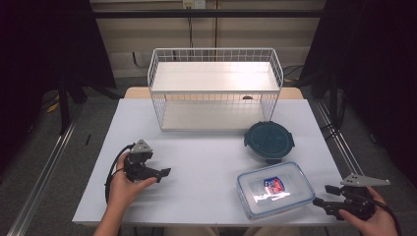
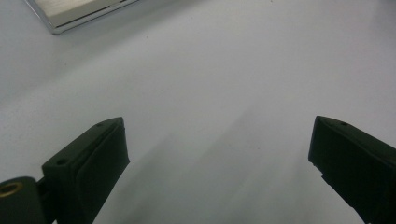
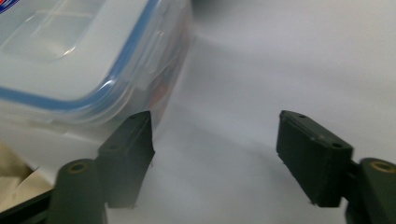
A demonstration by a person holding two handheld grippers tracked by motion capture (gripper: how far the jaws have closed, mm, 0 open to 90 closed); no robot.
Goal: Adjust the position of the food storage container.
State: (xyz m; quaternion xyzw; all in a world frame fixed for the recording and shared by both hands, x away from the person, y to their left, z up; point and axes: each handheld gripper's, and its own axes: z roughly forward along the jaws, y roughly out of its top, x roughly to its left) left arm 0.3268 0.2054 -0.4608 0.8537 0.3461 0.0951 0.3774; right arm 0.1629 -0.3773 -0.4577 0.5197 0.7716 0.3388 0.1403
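The clear rectangular plastic container with a blue-edged snap lid (image 1: 275,190) lies flat on the white tabletop (image 1: 196,162) at the near right, just in front of the round dark-teal lidded container (image 1: 269,141). Its long axis runs left to right with a slight skew, the right end a little farther away than the left, and the lid with its red and blue label faces up.

The right gripper (image 1: 330,195) hovers just beside the box's near right corner. In the right gripper view its jaws stand wide apart with nothing between them, one jaw right next to the corner of the clear container (image 3: 84,60); whether it touches the wall I cannot tell. The left gripper (image 1: 162,174) rests well apart at the near left, its jaws also spread wide over bare tabletop and holding nothing.

The box looks light and stiff, though its smooth walls are probably slippery, and thin plastic may flex under a hard squeeze. A hold across the short side, jaws on the lid rim or a latch flap, seems safest. The white wire two-tier rack (image 1: 215,88) stands at the far side.
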